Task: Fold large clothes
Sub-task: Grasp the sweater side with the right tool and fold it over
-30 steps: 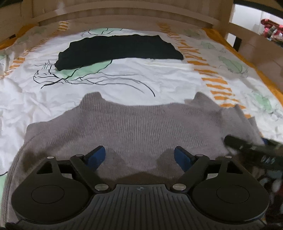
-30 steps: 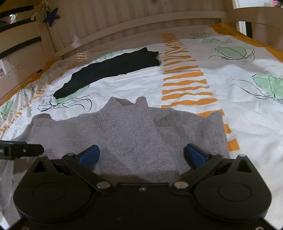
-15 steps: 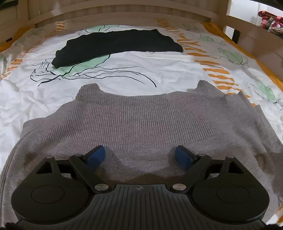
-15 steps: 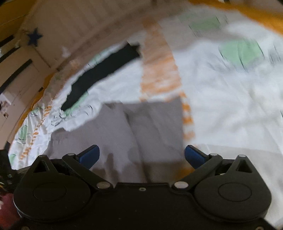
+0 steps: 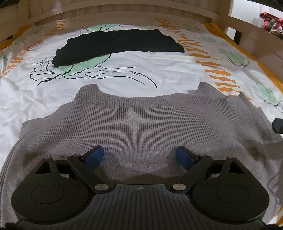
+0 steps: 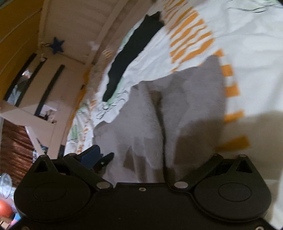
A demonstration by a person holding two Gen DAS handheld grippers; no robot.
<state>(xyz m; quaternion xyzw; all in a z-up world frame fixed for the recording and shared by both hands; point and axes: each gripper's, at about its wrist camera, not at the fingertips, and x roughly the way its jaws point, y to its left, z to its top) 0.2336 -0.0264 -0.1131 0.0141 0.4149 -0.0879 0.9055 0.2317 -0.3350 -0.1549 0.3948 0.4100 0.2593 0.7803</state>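
Jaws on my left gripper (image 5: 139, 157) stand wide apart, nothing pinched: both blue pads (image 5: 93, 156) hover over the grey knit sweater (image 5: 141, 123) with bare fabric between them. Left figure has crept up, last step small, so I call them spread, not moving.

Right gripper (image 6: 141, 155): linkages look splayed wide. Only the pad at 9 o'clock (image 6: 91, 155) shows; the 3 o'clock one is lost in shadow and blur. Nothing visibly clamped, so I read those jaws as parted too.

Sweater lies flat on the bed (image 5: 159, 70), filling the lower half of the left wrist view from about 8 to 4 o'clock. Its ribbed band runs across the middle, with two small peaks at 11 and 1 o'clock. In the right wrist view it sits centre frame with a dark crease running up from 6 o'clock; that picture is tilted and smeared.

Black garment (image 5: 116, 44) is folded further up the bed at 12 o'clock in the left view, well apart from the sweater; in the right view it shows as a dark strip at 11 o'clock.

Sheet is white with orange dashes and green leaf print. Wooden headboard (image 5: 123, 10) runs along the top. Blue star (image 6: 56, 45) hangs at 10 o'clock in the right view. A black tip of the right gripper pokes in at 3 o'clock in the left view.
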